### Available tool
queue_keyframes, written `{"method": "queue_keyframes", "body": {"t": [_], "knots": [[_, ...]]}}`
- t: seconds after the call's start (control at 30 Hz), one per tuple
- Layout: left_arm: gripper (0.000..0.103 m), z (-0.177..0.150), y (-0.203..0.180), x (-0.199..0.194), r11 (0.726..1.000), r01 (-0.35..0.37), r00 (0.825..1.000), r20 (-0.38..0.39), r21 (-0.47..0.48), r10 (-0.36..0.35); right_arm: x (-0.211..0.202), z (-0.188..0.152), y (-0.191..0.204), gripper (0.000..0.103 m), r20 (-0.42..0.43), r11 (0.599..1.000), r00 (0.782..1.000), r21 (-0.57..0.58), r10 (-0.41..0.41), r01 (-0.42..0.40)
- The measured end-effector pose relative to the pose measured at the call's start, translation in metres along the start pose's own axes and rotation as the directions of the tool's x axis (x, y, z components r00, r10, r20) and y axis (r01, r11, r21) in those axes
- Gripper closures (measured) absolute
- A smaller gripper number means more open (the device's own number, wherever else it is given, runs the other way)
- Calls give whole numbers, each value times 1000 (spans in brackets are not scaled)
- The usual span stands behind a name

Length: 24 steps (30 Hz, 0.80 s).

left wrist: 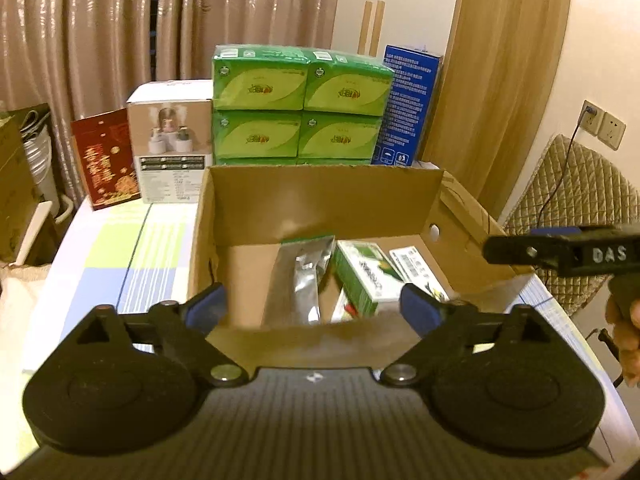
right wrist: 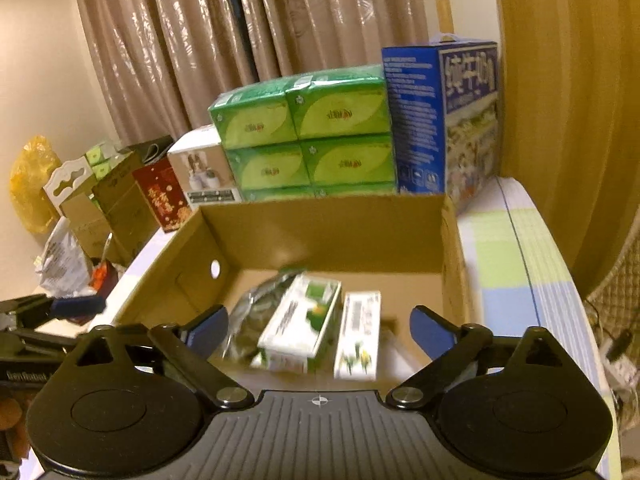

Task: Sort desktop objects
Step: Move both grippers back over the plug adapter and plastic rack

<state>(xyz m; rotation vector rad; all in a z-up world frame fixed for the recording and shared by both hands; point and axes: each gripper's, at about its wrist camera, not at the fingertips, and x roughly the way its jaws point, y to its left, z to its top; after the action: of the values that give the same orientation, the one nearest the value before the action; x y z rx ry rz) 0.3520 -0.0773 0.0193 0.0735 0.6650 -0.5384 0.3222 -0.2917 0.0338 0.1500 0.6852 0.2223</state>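
— So, what crowds the far side of the cardboard box [left wrist: 320, 196]?

— A shrink-wrapped stack of green tissue packs [left wrist: 300, 106] stands right behind its back wall, with a tall blue carton [left wrist: 408, 108] on the right of the stack and a white appliance box [left wrist: 172, 148] and a red printed card [left wrist: 106, 156] on the left. All of them rise above the box's rim.

— And inside the box?

— A silver foil pouch [left wrist: 300, 280] lies on the floor, a green-and-white carton [left wrist: 360, 280] is just beside it, and a narrow white carton with a barcode label [right wrist: 358, 334] lies on the other side of that one. The near wall hides their lower ends in the left wrist view.

— The grippers?

— The left gripper [left wrist: 316, 304] hangs over the box's near edge with its blue-padded fingers spread wide, holding nothing. The right gripper [right wrist: 320, 330] is the same: fingers wide apart, nothing between them, above the near wall. Each shows at the edge of the other's view, well apart from it.

— What does the box sit on?

— A table covered by a cloth [left wrist: 132, 248] checked in pale green, blue and white. Beige curtains [left wrist: 120, 20] hang behind, a curved wooden panel [left wrist: 500, 60] stands on the right, with a quilted chair back [left wrist: 572, 200] and wall sockets [left wrist: 604, 124] beyond it.
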Motion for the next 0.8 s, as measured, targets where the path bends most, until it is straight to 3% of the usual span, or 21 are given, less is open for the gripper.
{"method": "queue_keyframes", "body": {"t": [0.37,0.47,0.8], "knots": [[2,-55,-15,-74,999,-6,1000,-20,-51,5,-79,-87,17,2,-63,999,998,45,8,-5],[2,-71,-17,-93,997,-11,1000,-28,-73,9,-94,-109,29,2,-78,1000,997,6,10,-9],[2,-120,-14,-137,991,-70,997,-46,-109,66,-124,-153,50,2,-92,1000,995,6,24,-23]]}}
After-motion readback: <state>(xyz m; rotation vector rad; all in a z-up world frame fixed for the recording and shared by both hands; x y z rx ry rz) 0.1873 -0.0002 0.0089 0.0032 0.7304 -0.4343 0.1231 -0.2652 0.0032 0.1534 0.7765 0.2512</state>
